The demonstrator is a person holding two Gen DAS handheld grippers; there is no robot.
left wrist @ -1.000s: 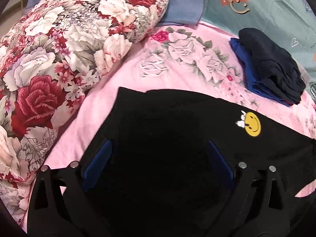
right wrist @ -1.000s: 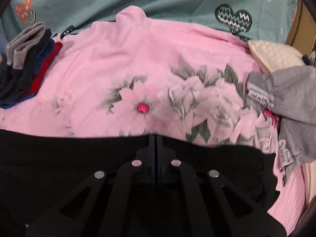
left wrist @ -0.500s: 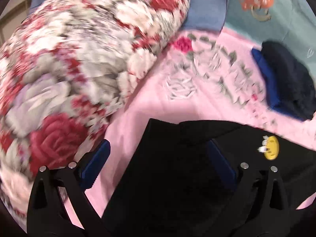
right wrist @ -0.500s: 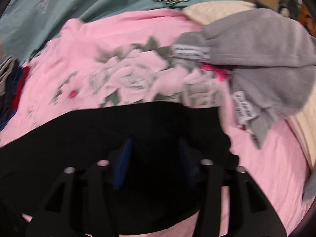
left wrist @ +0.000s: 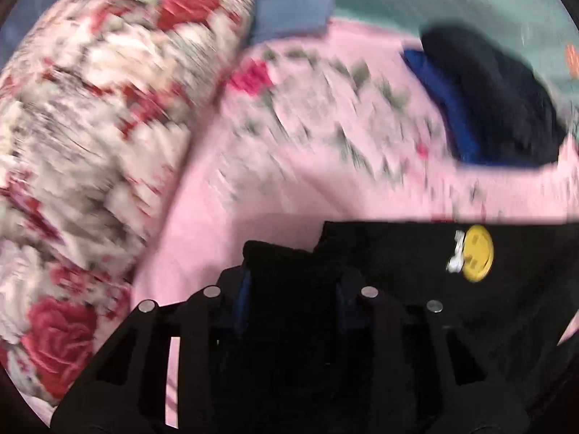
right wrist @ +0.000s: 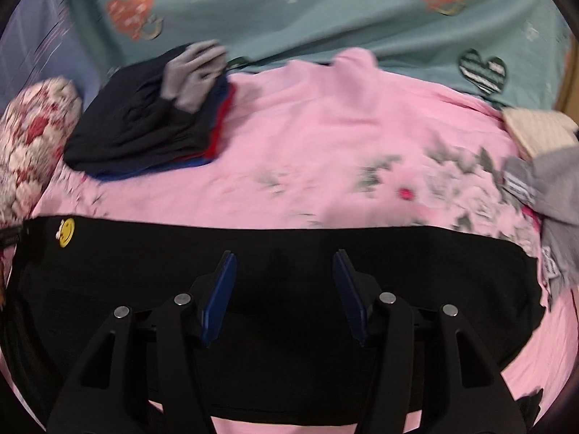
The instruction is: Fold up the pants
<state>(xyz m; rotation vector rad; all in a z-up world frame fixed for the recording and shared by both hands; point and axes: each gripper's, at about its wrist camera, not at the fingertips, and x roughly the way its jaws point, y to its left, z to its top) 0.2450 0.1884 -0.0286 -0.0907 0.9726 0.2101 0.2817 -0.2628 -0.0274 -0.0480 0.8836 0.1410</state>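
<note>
- Black fabric pants point(right wrist: 275, 289) w/ a small round yellow smiley patch point(right wrist: 67, 232) lie flat across the near part of a pink flower-print sheet point(right wrist: 325, 152), stretched left to right in the right wrist view.
- Left gripper point(left wrist: 291, 289): jaws closing, a raised bunch of the black cloth sits between the blue pads point(left wrist: 241, 294); view is blurred, can't tell if pads press it yet.
- Right gripper point(right wrist: 284, 289): fingers apart, blue pads point(right wrist: 219, 289) hang over the mid-pants, nothing pinched between them.
- Smiley patch sits at the pants' left end, near the left gripper.
- Big rolled quilt w/ red-and-white rose print point(left wrist: 97, 137) at far left, just beside the pants' left end.
- Folded stack of dark navy, blue and red clothes point(right wrist: 144, 133) w/ a grey piece on top, far left on the sheet, apart from the pants.
- Crumpled grey garment w/ white labels point(right wrist: 546, 188) at the right edge, near the pants' right end.
- Teal sheet w/ heart prints point(right wrist: 289, 11) beyond, at the far side.
</note>
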